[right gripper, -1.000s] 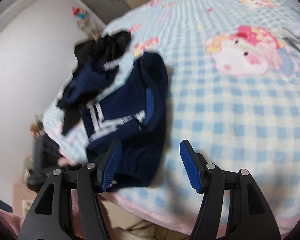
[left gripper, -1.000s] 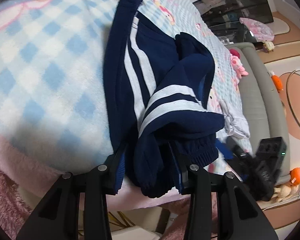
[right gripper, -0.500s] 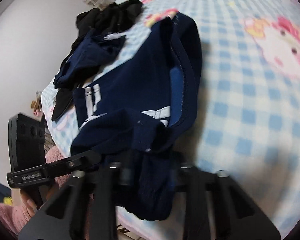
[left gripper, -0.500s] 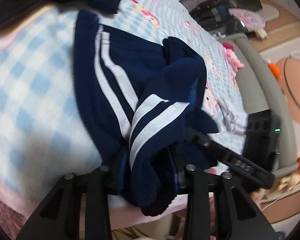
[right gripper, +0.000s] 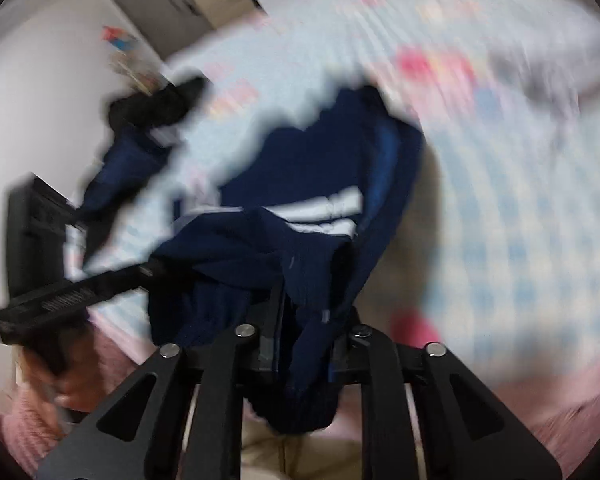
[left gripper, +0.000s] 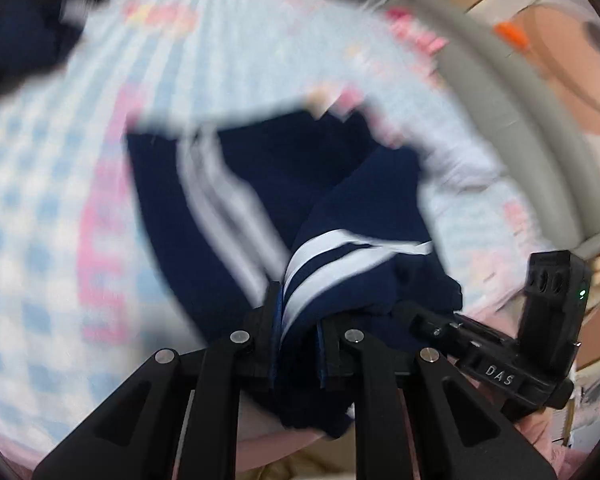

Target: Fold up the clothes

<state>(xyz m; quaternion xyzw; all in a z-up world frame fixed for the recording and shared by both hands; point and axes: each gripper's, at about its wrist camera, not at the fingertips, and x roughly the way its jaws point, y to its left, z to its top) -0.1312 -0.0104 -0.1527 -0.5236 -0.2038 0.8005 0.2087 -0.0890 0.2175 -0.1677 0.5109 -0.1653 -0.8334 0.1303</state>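
— Navy knit, two white stripes: where are the trousers [left gripper: 268, 184] right now?

— At the near edge of the bed [left gripper: 40, 208], centre of both frames. One end is bunched up; the rest trails toward the upper middle over the blue check blanket.

— And the fingers?

— Both pairs are clamped on that bunched end. The left gripper [left gripper: 298, 344] pinches cloth right by the white stripes; the right gripper [right gripper: 304, 344] pinches a dark fold just beside it, low in its frame. Each shows in the other's view, close alongside.

— How will it handle?

— Soft and limp, I judge. It sags and drapes between the fingers, so it won't hold an edge by itself. Light enough, not slippery. The ribbed hem looks the thickest, surest place to grip; holds set apart along one edge would keep it from bunching.

— Anything else nearby?

— A dark heap of clothes [right gripper: 152, 108] in the upper left of the right view, too blurred to sort out
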